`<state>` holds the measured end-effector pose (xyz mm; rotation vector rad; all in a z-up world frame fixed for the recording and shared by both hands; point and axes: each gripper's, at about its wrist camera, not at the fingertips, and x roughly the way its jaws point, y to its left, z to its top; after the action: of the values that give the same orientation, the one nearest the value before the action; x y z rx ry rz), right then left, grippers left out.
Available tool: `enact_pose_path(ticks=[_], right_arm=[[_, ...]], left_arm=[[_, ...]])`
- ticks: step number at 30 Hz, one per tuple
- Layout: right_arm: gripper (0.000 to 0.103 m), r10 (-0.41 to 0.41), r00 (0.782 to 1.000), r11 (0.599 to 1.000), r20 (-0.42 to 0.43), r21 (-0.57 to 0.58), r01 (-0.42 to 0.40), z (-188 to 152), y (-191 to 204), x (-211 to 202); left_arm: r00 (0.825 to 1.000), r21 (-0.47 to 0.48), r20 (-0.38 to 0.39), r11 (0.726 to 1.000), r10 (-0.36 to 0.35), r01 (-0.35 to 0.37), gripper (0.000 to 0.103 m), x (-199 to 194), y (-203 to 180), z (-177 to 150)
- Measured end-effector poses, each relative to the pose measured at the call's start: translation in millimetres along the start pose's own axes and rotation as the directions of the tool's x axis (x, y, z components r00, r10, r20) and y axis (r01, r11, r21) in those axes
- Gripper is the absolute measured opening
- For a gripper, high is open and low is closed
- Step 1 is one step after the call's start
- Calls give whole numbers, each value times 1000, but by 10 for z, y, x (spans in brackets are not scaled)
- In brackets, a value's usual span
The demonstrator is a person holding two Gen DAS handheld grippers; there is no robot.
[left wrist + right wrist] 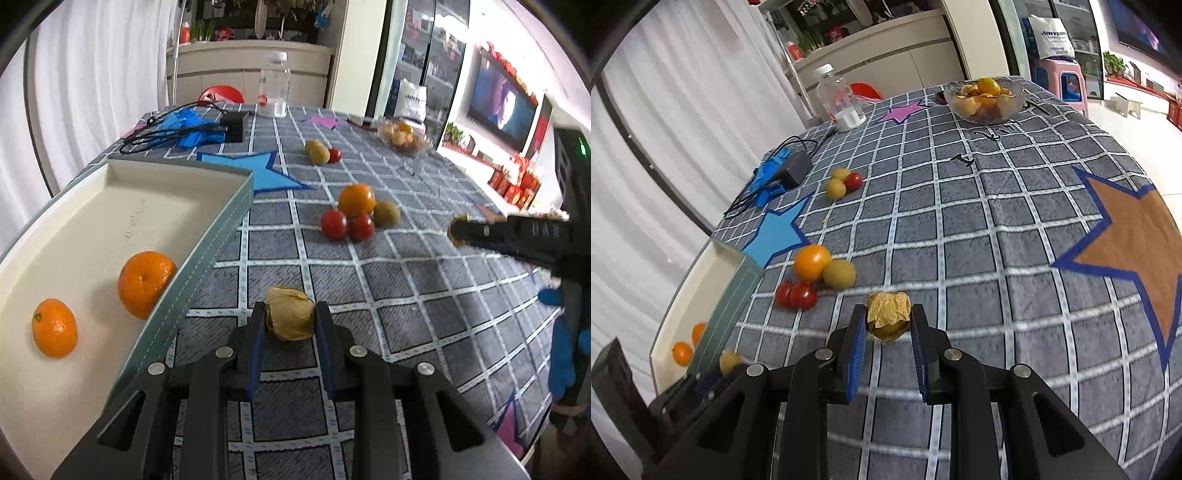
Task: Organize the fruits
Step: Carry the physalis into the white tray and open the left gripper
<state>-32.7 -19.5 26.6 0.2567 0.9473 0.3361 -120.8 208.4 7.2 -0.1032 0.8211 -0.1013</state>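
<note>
A: On the left, the cream tray (155, 206) has a teal wall running diagonally, and two mandarins (146, 284) lie inside, one against that wall. Just right of the wall, the left gripper (290, 321) has its blue pads clamped on a husked physalis (290, 314) resting on the checked tablecloth (406, 295).

B: And open room?

A: Bare cloth lies between that gripper and the cluster ahead: an orange fruit (356, 199), two cherry tomatoes (347, 225) and a greenish fruit (386, 213), all touching. Farther back sit two more greenish fruits with a tomato (321, 152).

B: The right side?

A: The right gripper (888, 321) is closed on a second physalis (888, 314), its husk torn open; whether it is clear of the cloth I cannot tell. To its right the cloth is open as far as a brown star (1137, 254) near the table's edge.

B: What stands at the back?

A: A black adapter (794, 169) with cables on blue gloves, a clear bottle (840, 101), and a glass bowl (984, 99) of fruit.

B: Any writing?

A: Black lettering on the cloth near the bowl, unreadable. A white bag (1051, 37) behind shows letters starting "SINY"; the rest is too small.
</note>
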Motion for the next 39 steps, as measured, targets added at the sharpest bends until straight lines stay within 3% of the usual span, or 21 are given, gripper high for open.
enact_pose_path(ticks=[7,12,20,25,34,37,39], right_arm=[[25,30,999,998,21,-56,-29,-138,162,-149],[25,68,998,992,19,-104,-66,-144,406,-148],[25,150,989,968,-17,-200,-150,-135,1091,31],[25,191,979,943,-65,-266,-201,-151,1599,255],[25,197,974,915,-116,-336,-225,-177,2177,590],[25,182,974,908,-137,-355,-220,-190,2277,679],[30,171,973,909,-156,-355,-217,-195,2307,739]], left_arm=[[999,-26,15,999,-37,37,28,-152,57,-39],[998,-46,59,999,-7,10,28,-398,195,-20],[971,-104,161,981,178,-162,28,-813,776,113],[963,-180,120,959,243,-220,28,-773,1186,72],[953,-213,58,936,298,-280,29,-591,1428,-57],[951,-219,70,934,303,-282,37,-587,1447,-74],[947,-218,72,932,312,-290,56,-591,1445,-83]])
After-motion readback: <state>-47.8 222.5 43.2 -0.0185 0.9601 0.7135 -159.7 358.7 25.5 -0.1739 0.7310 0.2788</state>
